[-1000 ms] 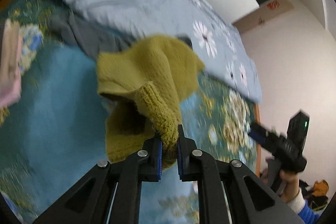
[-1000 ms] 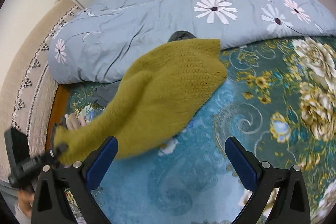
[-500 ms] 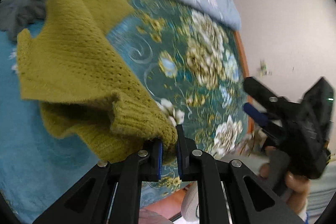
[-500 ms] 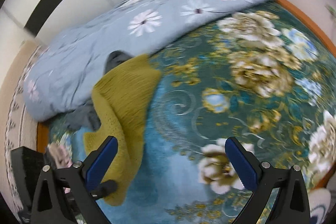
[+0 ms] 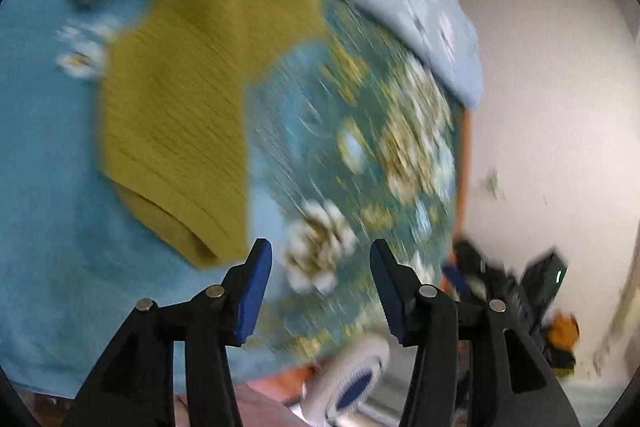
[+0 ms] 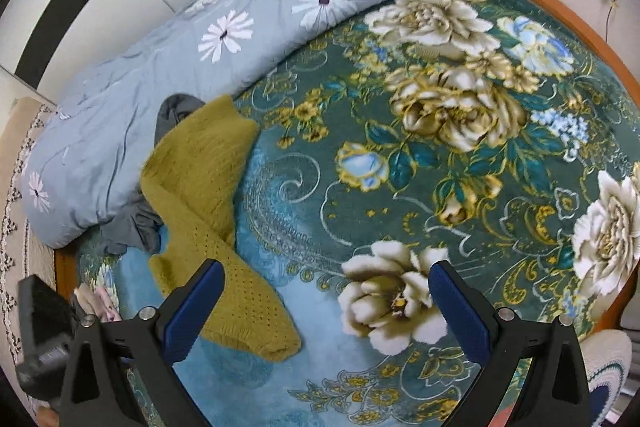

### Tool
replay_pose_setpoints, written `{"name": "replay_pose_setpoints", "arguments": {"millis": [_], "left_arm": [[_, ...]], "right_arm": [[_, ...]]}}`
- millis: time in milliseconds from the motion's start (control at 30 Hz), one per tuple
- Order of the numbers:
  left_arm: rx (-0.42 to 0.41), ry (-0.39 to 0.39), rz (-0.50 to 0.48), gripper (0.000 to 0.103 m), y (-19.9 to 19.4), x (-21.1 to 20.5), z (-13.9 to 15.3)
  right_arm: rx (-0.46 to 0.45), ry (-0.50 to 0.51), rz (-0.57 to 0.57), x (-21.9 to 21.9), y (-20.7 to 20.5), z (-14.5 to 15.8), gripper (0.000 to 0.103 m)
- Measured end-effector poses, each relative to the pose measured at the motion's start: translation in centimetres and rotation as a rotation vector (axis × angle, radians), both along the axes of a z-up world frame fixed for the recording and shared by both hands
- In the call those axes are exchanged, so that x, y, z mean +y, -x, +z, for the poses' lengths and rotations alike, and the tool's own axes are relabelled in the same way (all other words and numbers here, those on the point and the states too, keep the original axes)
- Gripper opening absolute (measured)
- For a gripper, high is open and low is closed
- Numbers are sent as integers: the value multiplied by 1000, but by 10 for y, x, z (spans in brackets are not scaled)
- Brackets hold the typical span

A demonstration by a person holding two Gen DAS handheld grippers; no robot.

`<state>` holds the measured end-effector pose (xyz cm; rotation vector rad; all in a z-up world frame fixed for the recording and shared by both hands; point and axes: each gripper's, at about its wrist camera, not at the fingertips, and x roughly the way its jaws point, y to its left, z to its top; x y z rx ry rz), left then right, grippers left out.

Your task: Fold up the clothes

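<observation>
Bed (image 6: 592, 39) with an orange wooden edge, covered by a teal floral blanket (image 6: 440, 155) that fills most of both views. Pale blue duvet (image 6: 248, 39) with daisy print bunched along the far side, up against a white and black wall panel. Mustard knit sweater (image 6: 208, 187) lying loose on the blanket just beside the duvet, one long part stretched toward the near edge, cuff end flat on the plain blue patch of blanket. Same sweater (image 5: 188, 107) in the left view, blurred, spread out beyond the left gripper's jaws. Grey garment (image 6: 132, 227) crumpled under and beside the sweater, partly tucked against the duvet. Something pink and pale at the far left edge of the bed (too small to tell what).

Right gripper (image 6: 326, 311) over the blanket, jaws wide apart, nothing between them; its left jaw overlaps the sweater in the view, contact not clear. Left gripper (image 5: 320, 287) likewise spread wide and empty, above the near edge of the bed. Left gripper's black body also visible at the lower left of the right view.
</observation>
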<state>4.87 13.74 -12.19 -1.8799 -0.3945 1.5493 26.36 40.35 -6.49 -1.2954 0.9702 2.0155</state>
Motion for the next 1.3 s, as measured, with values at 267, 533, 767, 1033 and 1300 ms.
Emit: {"name": "replay_pose_setpoints", "arguments": {"millis": [267, 533, 767, 1033, 1300], "left_arm": [[43, 226, 178, 57, 77, -63, -44], [34, 348, 96, 57, 109, -31, -92], [25, 401, 96, 45, 124, -17, -116], [-14, 426, 105, 21, 127, -23, -134], [-49, 391, 104, 31, 126, -33, -141]], "right_arm": [[-68, 54, 45, -15, 17, -31, 103], [-119, 139, 25, -24, 23, -56, 103], [-111, 301, -85, -35, 17, -98, 103], [-95, 525, -255, -53, 6, -153, 67], [-92, 793, -478, -80, -9, -213, 62]]}}
